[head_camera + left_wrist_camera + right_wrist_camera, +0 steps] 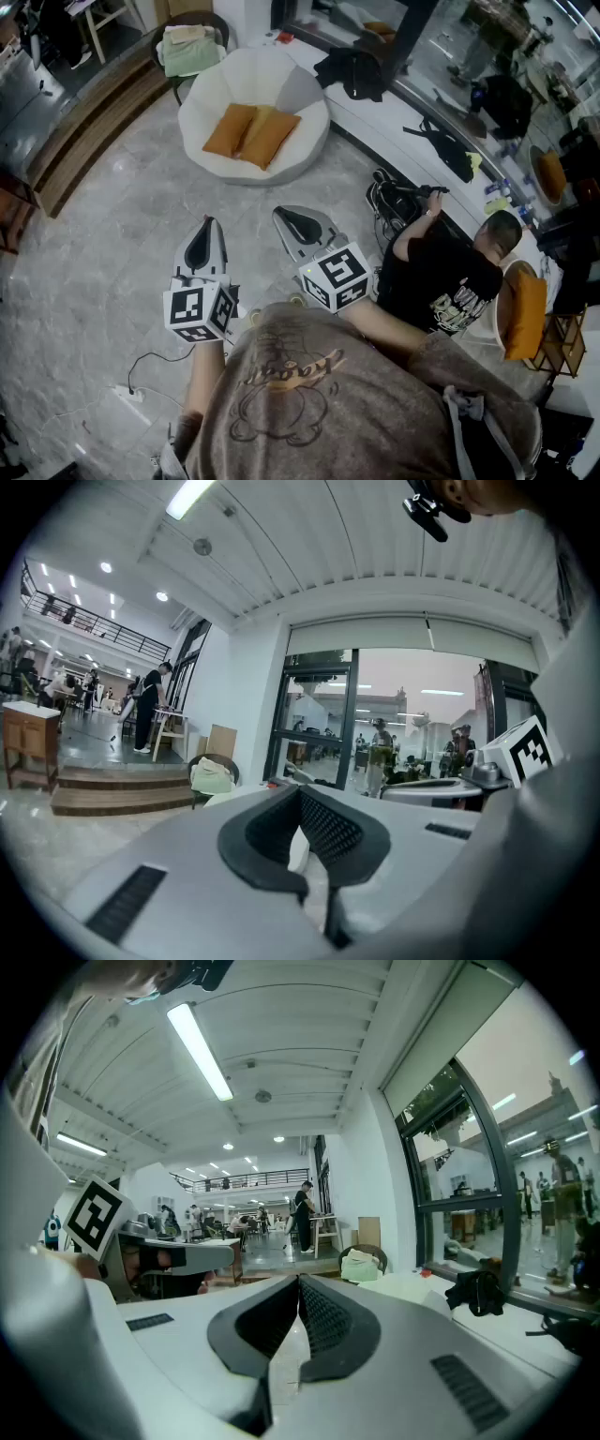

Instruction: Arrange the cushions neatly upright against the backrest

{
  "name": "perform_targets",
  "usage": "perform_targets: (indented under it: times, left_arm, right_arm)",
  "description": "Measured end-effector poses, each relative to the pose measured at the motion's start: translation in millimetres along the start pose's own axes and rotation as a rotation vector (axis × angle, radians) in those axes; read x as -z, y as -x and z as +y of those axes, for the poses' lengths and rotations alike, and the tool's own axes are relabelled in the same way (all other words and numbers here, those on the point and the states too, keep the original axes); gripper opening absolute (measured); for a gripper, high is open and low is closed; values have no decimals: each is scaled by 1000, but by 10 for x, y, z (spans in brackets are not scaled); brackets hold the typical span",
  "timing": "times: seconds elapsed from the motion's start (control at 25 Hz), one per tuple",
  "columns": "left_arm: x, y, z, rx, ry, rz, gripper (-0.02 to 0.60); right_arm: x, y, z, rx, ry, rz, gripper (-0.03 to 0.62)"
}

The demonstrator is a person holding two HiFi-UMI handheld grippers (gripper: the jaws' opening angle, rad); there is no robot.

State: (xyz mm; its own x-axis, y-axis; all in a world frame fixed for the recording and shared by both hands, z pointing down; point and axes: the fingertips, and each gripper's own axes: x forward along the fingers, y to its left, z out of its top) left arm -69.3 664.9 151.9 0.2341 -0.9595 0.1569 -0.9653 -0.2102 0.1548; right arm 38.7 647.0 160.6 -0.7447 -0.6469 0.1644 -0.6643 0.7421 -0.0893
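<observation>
- Two orange cushions (pixel 251 133) were found in the white round chair (pixel 302 94). They were laid flat on its seat, side by side and touching, and were not propped against the backrest.
- Nothing else was noted in that chair.
- A dark round chair (pixel 217 21) was recorded just behind the white one. It was filled with pale folded cloth (pixel 190 52), heaped up to its rim.
- The left gripper (pixel 208 225) was held over the grey floor (pixel 84 244), well apart from the white chair. Its jaws were seen pressed together in the left gripper view, with nothing caught between them.
- The right gripper (pixel 286 214) was held beside the left, likewise short of the chair. Its jaws were seen closed tip to tip in the right gripper view, and nothing was gripped.
- Both grippers were pointed towards the white chair, close to level.
- A person (pixel 448 272) in a black shirt was observed seated just right of the right gripper.
</observation>
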Motion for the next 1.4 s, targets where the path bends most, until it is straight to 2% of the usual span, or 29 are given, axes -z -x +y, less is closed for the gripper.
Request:
perform_targets:
  times: [0.52,0.88,1.2,1.4]
  left_arm:
    - [27,-222,-132,6,-5,15,5]
    - [98,-378,-278,-25,-1,9,5]
    - [73,-523,-131,-50,-9,2,5]
    - [87,-687,-41,-38,-1,8,5]
  right_arm:
    - [-11,84,-188,-51,-14,-17,21]
    - [109,167,-424,-92,1,5,21]
    - [140,49,-519,-96,5,16,21]
    - [167,-109,-618,-85,-3,26,21]
